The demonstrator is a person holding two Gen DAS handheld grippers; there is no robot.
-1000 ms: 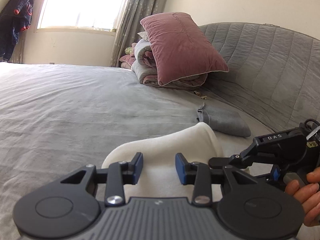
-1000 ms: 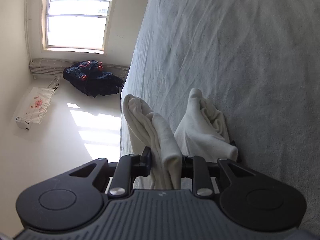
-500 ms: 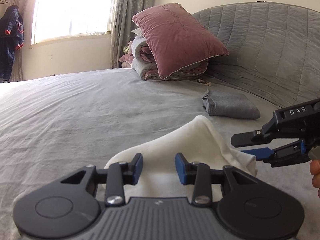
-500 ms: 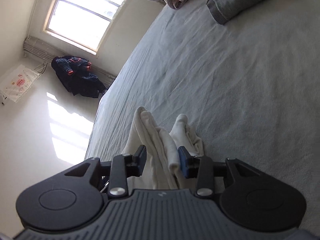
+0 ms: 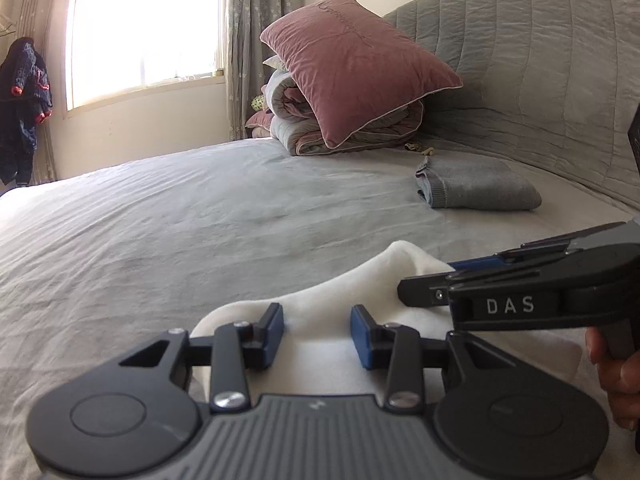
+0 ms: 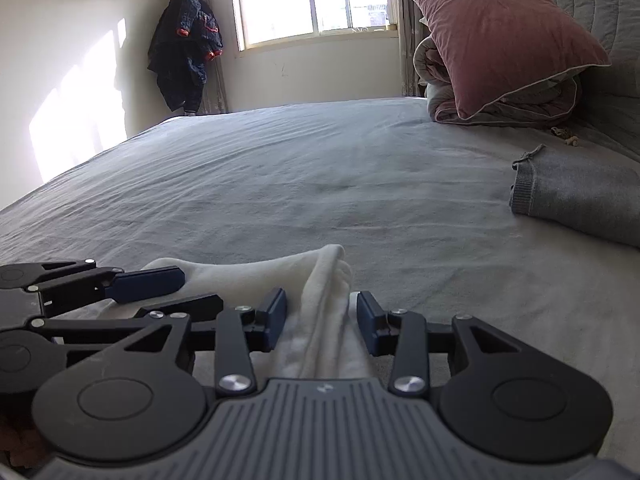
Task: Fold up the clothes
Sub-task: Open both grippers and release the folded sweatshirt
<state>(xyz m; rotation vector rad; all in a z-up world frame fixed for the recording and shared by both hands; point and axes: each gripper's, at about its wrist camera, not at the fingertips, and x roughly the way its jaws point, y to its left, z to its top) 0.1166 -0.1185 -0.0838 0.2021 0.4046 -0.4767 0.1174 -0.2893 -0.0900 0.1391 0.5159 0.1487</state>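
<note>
A white garment [image 5: 320, 304] lies folded on the grey bed sheet [image 5: 200, 232], close in front of both grippers. My left gripper [image 5: 317, 334] is open just over the garment's near part, with flat cloth showing between its blue pads. My right gripper [image 6: 321, 320] is open too. A thick fold of the white garment [image 6: 324, 304] runs loosely between its pads without being pressed. From the left wrist, the right gripper [image 5: 436, 278] reaches in from the right at the garment's raised corner. Seen by the right wrist, the left gripper [image 6: 168, 292] sits low at the left.
A folded grey garment [image 5: 476, 186] lies to the right near the quilted headboard [image 5: 540, 60]. A pink pillow [image 5: 352, 64] leans on a rolled quilt [image 5: 304, 128] at the back. A dark jacket [image 6: 184, 44] hangs beside the window. A hand [image 5: 616, 380] grips the right tool.
The right gripper rolled from sideways to level and widened its jaws, letting go of the white fold. The garment sank flatter on the bed. The left gripper dipped slightly and stayed equally open.
</note>
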